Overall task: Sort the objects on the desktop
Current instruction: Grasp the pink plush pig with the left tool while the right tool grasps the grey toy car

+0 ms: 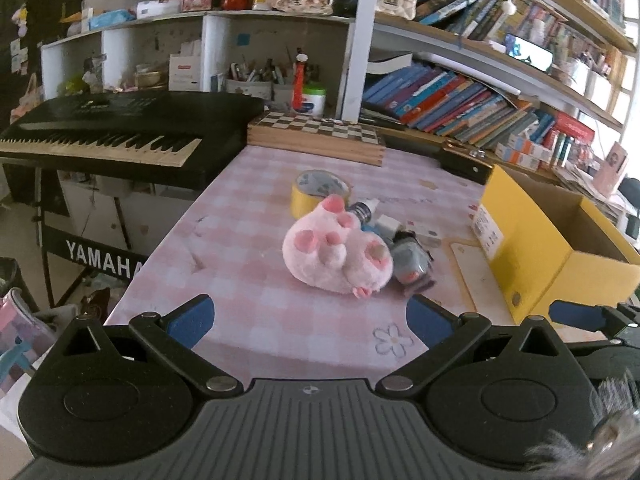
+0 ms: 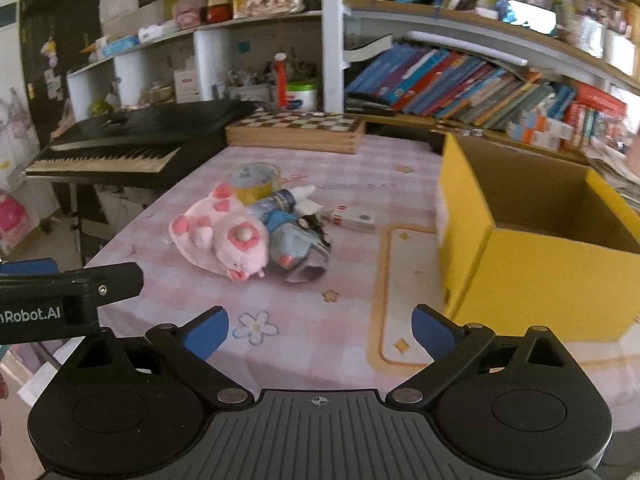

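So both claws are just hanging over the near edge of the tabletop (image 1: 240, 216), which has a pink checked cloth on it. The left claw (image 1: 310, 326) has its blue-padded fingers (image 1: 192, 320) spread wide with nothing between them, and same deal for the right claw (image 2: 320, 332), spread apart and empty. All the stuff to sort is bunched in one little pile around the middle of the tabletop: a pink plush toy (image 1: 334, 254) lying on its side with its paws sticking up, a roll of yellow tape (image 1: 318, 192) just behind it and touching it, a small dropper-type bottle (image 1: 364, 210) poking out between the tape and the plush, and a blue-grey toy (image 1: 410, 262) jammed up against the plush on the right. There's also a small flat white box (image 2: 358, 220) lying just past the pile, and something white in the heap next to the bottle that I can't make out. Off to the right sits an open yellow cardboard box (image 2: 520, 276), apart from the pile, and what I can see of its inside looks empty. At the far end of the tabletop there's a folded chessboard (image 1: 316, 134), with a black Yamaha keyboard (image 1: 120, 132) off the left side and bookshelves (image 1: 460, 100) stuffed with books behind.
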`<state>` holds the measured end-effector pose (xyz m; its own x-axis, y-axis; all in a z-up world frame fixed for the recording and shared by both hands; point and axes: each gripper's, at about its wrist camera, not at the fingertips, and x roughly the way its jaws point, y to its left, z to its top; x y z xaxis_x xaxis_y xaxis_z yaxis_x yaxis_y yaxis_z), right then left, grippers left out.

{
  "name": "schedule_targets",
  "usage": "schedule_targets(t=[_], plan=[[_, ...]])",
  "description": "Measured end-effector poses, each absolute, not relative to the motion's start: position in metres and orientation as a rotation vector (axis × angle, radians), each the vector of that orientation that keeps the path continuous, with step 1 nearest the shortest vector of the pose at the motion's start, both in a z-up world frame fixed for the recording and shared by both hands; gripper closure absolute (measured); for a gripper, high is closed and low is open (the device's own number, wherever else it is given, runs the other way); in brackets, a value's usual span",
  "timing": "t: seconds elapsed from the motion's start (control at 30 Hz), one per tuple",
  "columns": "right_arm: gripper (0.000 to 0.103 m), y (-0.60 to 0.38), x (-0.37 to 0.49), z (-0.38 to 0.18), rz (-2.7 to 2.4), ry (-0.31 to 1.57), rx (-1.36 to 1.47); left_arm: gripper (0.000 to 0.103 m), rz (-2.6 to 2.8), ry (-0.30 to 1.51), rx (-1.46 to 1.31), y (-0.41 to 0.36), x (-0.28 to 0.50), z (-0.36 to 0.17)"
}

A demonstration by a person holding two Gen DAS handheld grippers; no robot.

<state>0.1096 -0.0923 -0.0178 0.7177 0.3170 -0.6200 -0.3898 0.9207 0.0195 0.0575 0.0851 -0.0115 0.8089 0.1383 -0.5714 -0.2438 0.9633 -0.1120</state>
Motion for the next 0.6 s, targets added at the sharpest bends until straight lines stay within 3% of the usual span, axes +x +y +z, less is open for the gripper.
schedule_targets(t=[0.6], plan=[[0.009, -0.071, 0.207, -0.042, 0.461, 0.757, -0.122, 0.000, 0.207, 0.667, -0.191, 0.102, 0.179, -0.033]])
